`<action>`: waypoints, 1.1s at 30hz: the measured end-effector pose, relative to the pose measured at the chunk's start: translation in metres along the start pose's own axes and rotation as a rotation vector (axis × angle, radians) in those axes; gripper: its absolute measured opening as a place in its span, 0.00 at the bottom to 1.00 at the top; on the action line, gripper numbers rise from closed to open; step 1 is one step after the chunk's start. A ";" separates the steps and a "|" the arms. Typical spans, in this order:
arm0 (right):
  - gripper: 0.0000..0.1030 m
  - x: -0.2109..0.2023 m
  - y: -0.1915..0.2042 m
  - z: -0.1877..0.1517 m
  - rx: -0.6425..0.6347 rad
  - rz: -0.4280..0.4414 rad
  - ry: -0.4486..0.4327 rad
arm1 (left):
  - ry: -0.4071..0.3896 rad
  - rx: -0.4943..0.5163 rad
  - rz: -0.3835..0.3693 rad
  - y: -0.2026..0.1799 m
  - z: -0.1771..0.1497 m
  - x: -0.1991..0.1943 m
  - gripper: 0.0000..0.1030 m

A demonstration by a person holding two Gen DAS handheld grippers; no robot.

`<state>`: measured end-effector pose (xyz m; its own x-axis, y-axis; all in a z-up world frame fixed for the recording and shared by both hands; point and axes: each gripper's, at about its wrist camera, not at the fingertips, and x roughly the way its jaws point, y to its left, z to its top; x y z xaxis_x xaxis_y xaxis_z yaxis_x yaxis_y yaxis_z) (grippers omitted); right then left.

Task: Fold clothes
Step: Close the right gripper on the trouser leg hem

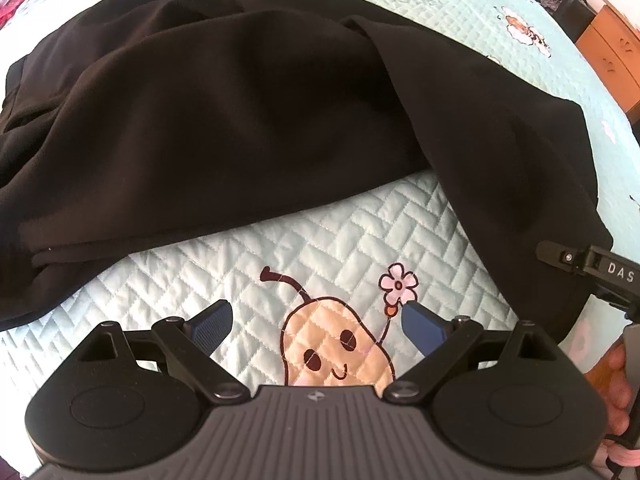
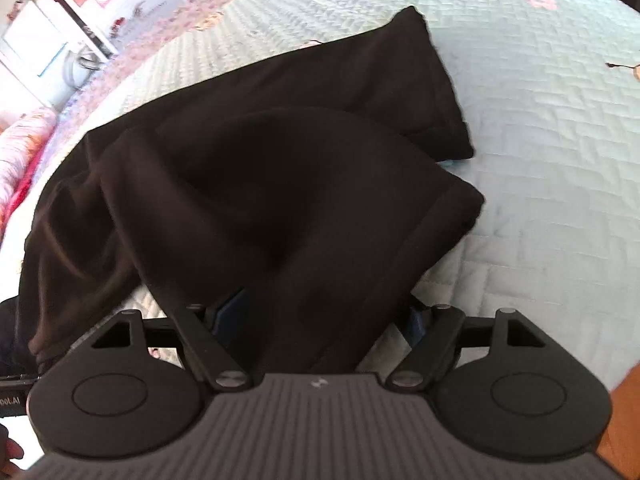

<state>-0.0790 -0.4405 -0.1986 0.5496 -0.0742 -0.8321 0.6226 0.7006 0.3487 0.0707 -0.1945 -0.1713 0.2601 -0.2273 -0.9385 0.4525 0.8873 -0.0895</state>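
Note:
A black garment (image 1: pixel 256 120) lies crumpled on the pale green quilted bedspread (image 1: pixel 280 248). In the left wrist view my left gripper (image 1: pixel 316 312) is open just short of the garment's near edge, over a bare patch of quilt with a pear cartoon (image 1: pixel 336 344), and nothing is between its blue pads (image 1: pixel 420 324). In the right wrist view the black garment (image 2: pixel 280 184) drapes down between the wide-spread jaws of my right gripper (image 2: pixel 324 312) and hides most of both fingers. The pads do not visibly press on the cloth. A hemmed leg or sleeve end (image 2: pixel 432 92) lies flat farther back.
Part of the right gripper (image 1: pixel 592 268) and a hand (image 1: pixel 616 384) show at the right edge of the left wrist view. Wooden furniture (image 1: pixel 612 56) stands past the bed's far right. Pink floral bedding (image 2: pixel 24 148) lies at the left.

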 end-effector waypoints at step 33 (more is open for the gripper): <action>0.17 -0.008 0.037 0.006 -0.249 -0.215 -0.045 | 0.041 0.033 0.034 -0.012 -0.003 0.013 0.92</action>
<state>-0.0566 -0.4181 -0.1768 0.4480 -0.2669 -0.8533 0.5747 0.8170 0.0462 0.0665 -0.2073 -0.1837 0.2405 -0.1802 -0.9538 0.4721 0.8803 -0.0472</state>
